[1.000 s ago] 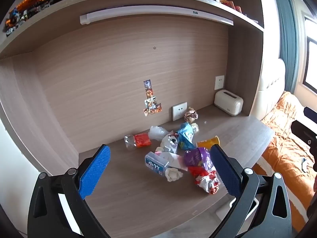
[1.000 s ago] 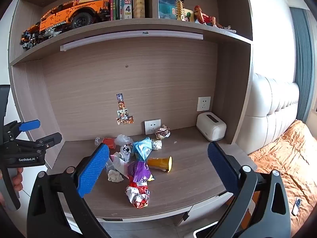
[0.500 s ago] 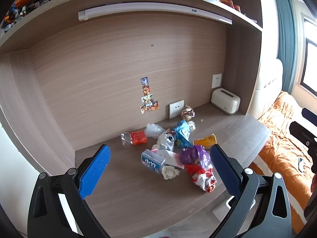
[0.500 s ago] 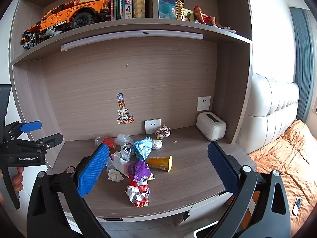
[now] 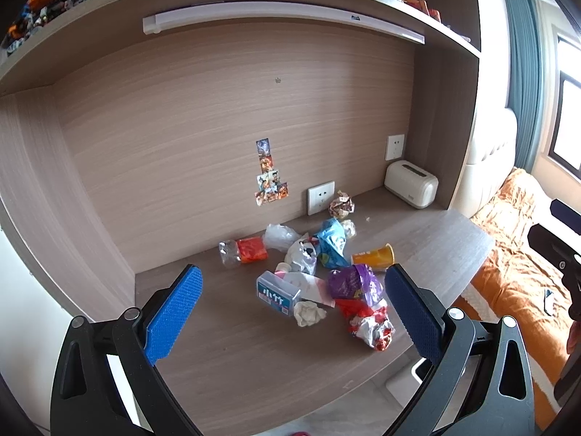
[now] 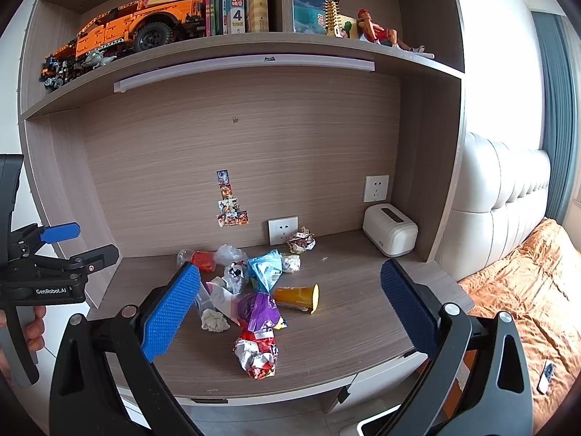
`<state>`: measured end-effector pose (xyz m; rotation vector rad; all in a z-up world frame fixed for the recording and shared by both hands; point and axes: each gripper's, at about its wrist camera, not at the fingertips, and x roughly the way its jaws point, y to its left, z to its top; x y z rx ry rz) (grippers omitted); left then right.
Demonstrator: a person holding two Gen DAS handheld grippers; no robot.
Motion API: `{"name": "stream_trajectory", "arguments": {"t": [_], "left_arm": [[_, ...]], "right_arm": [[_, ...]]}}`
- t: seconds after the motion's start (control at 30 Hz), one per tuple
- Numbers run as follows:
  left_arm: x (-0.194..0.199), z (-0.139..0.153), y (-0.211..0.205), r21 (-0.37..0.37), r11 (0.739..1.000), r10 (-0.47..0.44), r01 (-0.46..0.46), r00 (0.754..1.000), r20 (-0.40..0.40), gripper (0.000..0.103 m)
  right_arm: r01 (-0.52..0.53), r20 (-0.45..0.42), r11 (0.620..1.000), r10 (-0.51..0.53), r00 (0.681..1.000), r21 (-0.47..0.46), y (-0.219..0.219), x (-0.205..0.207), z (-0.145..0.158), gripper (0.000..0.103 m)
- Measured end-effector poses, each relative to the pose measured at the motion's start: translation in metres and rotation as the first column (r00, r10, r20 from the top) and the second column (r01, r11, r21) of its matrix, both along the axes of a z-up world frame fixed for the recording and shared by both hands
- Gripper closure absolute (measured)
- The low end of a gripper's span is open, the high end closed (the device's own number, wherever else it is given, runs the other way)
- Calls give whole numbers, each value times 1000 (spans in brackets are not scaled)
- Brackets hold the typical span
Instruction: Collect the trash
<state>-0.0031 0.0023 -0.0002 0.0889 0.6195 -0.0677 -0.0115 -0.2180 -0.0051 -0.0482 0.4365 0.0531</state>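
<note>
At frame centre, trash (image 5: 319, 272) litters the counter (image 5: 254, 345); both tongs (image 5: 290, 312) (image 6: 290, 309) hang wide apart, empty, framing it for a first pick.

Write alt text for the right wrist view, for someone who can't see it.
A pile of trash lies on a wooden desk: wrappers, a yellow cup on its side, crumpled paper. The open right gripper with blue pads frames it, holding nothing. The left gripper shows at the left edge; a toy truck and books sit on the shelf above.
</note>
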Motion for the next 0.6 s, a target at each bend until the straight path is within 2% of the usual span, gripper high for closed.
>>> {"name": "stream_trajectory", "arguments": {"t": [0.17, 0.6], "left_arm": [[1, -1, -2, 21, 1000, 5, -5, 1000, 2, 4], [1, -3, -1, 8, 1000, -3, 3, 1000, -1, 4]], "right_arm": [[-1, -6, 1000, 1, 1000, 0, 1, 1, 0, 4], [-4, -3, 1000, 4, 1000, 5, 2, 2, -1, 4]]}}
